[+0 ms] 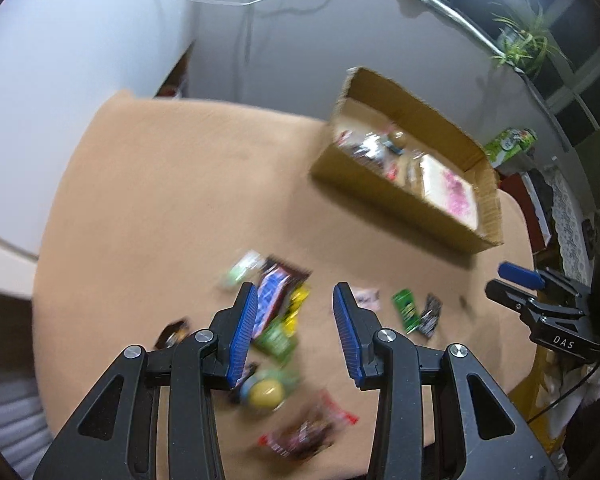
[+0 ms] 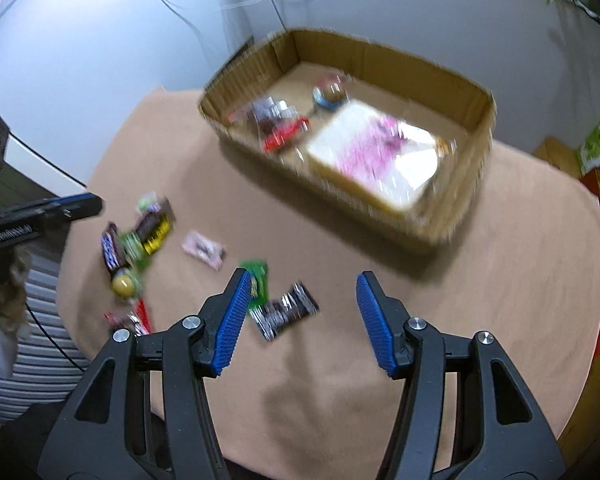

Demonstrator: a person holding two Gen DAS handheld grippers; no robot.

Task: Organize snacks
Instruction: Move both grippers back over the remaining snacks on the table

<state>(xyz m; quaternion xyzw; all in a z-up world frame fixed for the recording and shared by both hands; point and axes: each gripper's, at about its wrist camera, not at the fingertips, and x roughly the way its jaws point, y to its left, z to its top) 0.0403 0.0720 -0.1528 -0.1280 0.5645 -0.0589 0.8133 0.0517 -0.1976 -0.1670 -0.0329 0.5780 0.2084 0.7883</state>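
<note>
The table (image 2: pixel 380 300), covered in a tan cloth, carries everything. Toward its far edge stands the cardboard box (image 2: pixel 452 224), open-topped, already holding a large flat pink-and-white packet (image 2: pixel 372 156), a red-wrapped snack and a small round cup. The packet looks the bulkiest piece and probably flexes when lifted.

Loose snacks lie nearer the table's near-left edge. A pile there includes a blue-and-brown chocolate bar (image 1: pixel 274 296), a yellow wrapper, a green wrapper and a round yellow-topped cup (image 1: pixel 264 392); a red-ended wrapper lies closest to the near edge. Apart from the pile, toward the middle, lie a small pink packet (image 2: pixel 204 250), a green sachet (image 2: pixel 258 280) and a black-and-silver wrapper (image 2: pixel 286 310), the last two touching.

The left gripper (image 1: pixel 296 320) hovers over the pile, fingers spread and empty. The right gripper (image 2: pixel 300 312) hangs above the black-and-silver wrapper, likewise spread wide, nothing between the pads.

These wrappers are likely light, thin and slick, crinkling under pressure. A pinch across the short width at mid-length should hold best; the cup looks rounder and stiffer, and may roll.
</note>
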